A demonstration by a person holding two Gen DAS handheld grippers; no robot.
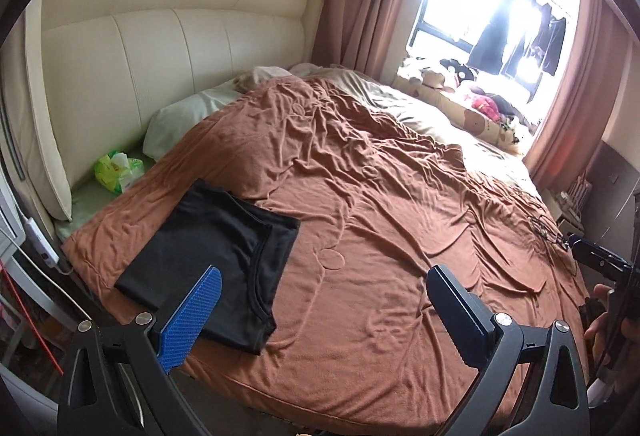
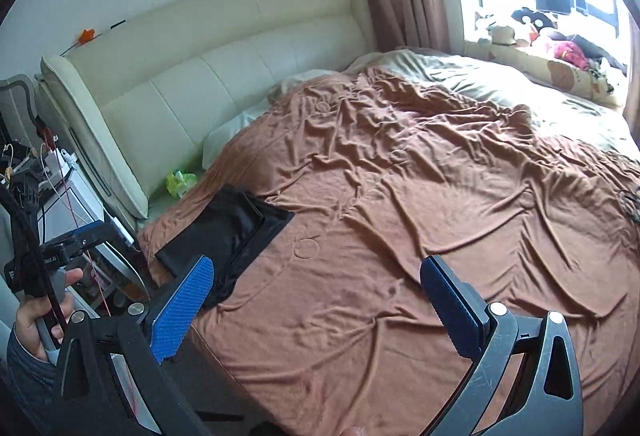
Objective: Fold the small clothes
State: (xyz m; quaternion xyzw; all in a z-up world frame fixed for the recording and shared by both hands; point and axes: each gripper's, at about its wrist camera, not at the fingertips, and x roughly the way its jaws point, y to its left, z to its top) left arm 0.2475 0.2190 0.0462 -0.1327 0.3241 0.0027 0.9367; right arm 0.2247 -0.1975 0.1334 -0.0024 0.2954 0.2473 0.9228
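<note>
A black garment (image 1: 216,260) lies folded into a flat rectangle on the brown blanket (image 1: 380,203) near the bed's left front corner. It shows in the right wrist view too, as the black garment (image 2: 228,236) at lower left. My left gripper (image 1: 326,276) hovers open above the blanket, its blue left pad (image 1: 192,316) over the garment's near edge, nothing between the fingers. My right gripper (image 2: 316,268) is also open and empty, held to the right of the garment over the brown blanket (image 2: 420,215).
A cream padded headboard (image 1: 160,67) runs along the left. A green tissue pack (image 1: 118,167) and a pale pillow (image 1: 188,115) lie by it. Stuffed toys and clothes (image 1: 480,99) pile under the window. A bedside stand (image 2: 68,187) with cables stands left of the bed.
</note>
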